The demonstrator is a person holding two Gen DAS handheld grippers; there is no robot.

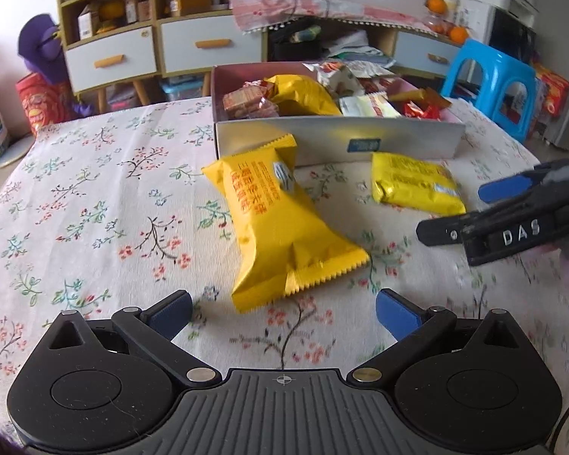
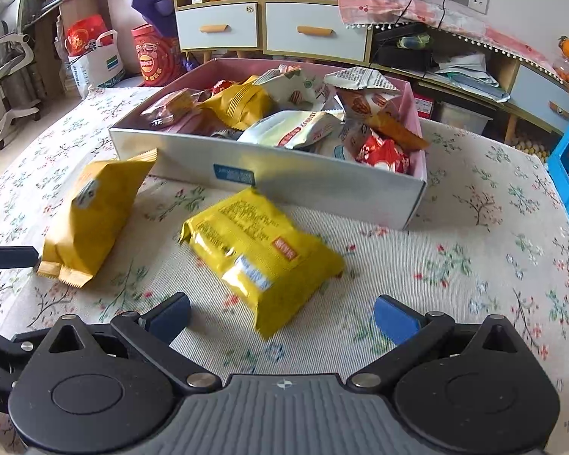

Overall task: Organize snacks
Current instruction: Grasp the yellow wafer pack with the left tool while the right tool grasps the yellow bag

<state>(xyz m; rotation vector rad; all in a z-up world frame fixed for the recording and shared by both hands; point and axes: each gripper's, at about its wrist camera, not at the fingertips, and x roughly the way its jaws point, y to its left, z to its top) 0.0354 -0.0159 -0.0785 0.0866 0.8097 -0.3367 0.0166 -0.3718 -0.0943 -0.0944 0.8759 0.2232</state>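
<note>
Both grippers, left (image 1: 283,313) and right (image 2: 280,313), gape wide and empty, each facing 1 crinkly yellow foil snack packet (image 1: 275,223) (image 2: 261,256) lying on the floral tablecloth (image 1: 95,208) before the silver cardboard box (image 2: 303,178); best pinch across the packet's middle.

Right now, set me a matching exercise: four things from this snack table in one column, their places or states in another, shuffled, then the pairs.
Things:
1. left tongs
2. right tongs
3. box
4. stool

Places or states:
A. full of mixed snacks
B. open, facing the pack that leans on the box
C. beyond the table, blue
D. open, facing the pack that lies flat

Pairs: 1-B, 2-D, 3-A, 4-C
</note>
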